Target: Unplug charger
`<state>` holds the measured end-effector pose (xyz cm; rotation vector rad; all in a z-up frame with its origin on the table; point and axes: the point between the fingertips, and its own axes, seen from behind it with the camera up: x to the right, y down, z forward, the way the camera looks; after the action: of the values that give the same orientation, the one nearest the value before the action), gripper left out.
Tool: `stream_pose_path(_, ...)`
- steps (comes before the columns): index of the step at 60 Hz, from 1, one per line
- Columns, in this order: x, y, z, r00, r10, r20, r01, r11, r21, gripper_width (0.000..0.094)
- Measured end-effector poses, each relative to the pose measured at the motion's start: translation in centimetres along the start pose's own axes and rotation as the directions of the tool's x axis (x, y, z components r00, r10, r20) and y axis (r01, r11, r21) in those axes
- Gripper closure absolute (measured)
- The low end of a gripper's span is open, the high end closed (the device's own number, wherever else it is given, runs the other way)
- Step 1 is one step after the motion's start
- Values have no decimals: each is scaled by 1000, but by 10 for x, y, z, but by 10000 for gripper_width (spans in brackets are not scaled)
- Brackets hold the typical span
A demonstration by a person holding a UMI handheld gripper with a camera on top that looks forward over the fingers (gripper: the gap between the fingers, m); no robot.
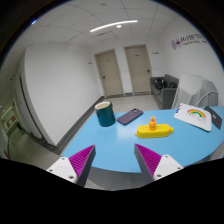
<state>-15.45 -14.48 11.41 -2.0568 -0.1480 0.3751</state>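
Jaws: the gripper (pixel 116 163) has its jaws spread wide, with nothing between them; only floor and the near edge of the surface show in the gap.
Pads: the left pad (pixel 77 160) and the right pad (pixel 153 158) are magenta with a ribbed face, and both point forward and a little upward.
Pose: the gripper is held level and rather low, before the near edge of the surface (pixel 120 140), and it looks across the top toward the far wall. The fingers touch nothing. The hand that holds the gripper is not in view.
Surface: a round light blue top, just beyond the fingertips.
Cup: a dark teal cup (pixel 104 114) stands upright at the left side of the surface, beyond the left pad.
Phone: a dark flat phone (pixel 130 117) lies near the middle, to the right of the cup and apart from it.
Duck: a yellow toy duck (pixel 153 127) stands closer to the fingers than the phone, ahead of the right pad.
Card: a white card with a rainbow (pixel 197 117) lies at the right side, well apart from the duck.
Charger: I cannot tell where the charger is; no plug or cable can be made out among these things.
Room: two pale doors (pixel 120 72) are in the far wall, and a bin (pixel 167 94) stands beyond the surface at the right.
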Motion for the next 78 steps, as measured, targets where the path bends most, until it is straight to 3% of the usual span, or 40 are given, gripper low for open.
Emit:
stream_pose_path(5, 43, -8, 34, 998, -22, -65, 24, 999, 34, 142)
stream_pose_path(10, 92, -5, 68, 986, -38, -164, 41, 999, 10, 146)
stream_pose_path(22, 177, -21, 143, 951, 11, -310, -8, 1000, 10, 170)
stream_pose_path(26, 194, -31, 162, 945, 32, -327, -25, 999, 25, 231)
stream_pose_path(27, 196, -33, 166, 945, 33, -326, -26, 999, 27, 376)
stream_pose_path(28, 197, -35, 169, 944, 33, -327, -25, 999, 28, 357)
stream_pose_path(29, 196, -35, 172, 948, 31, -317, -23, 999, 28, 457)
stream_pose_path(32, 188, -37, 181, 959, -3, -282, 10, 1000, 24, 595)
stream_pose_path(33, 181, -36, 184, 964, -22, -266, 28, 999, 19, 703)
stream_pose_path(34, 183, -36, 184, 961, -42, -272, 49, 999, 21, 726)
stream_pose_path(43, 186, -41, 185, 959, -41, -282, 64, 995, 72, 864)
stream_pose_path(47, 184, -43, 182, 961, -46, -273, 57, 998, 33, 877)
stream_pose_path(51, 176, -101, 155, 965, -40, -259, 82, 985, 154, 877)
stream_pose_path(54, 189, -144, 129, 947, -87, -309, 154, 968, 198, 876)
stream_pose_path(59, 227, -177, 97, 922, -102, -373, 181, 967, 182, 876)
stream_pose_path(63, 255, -172, 85, 915, -82, -395, 145, 981, 132, 877)
stream_pose_path(71, 304, -93, 78, 890, -104, -445, 74, 994, -84, 877)
stream_pose_path(78, 320, -37, 93, 899, -18, -438, -49, 989, -142, 877)
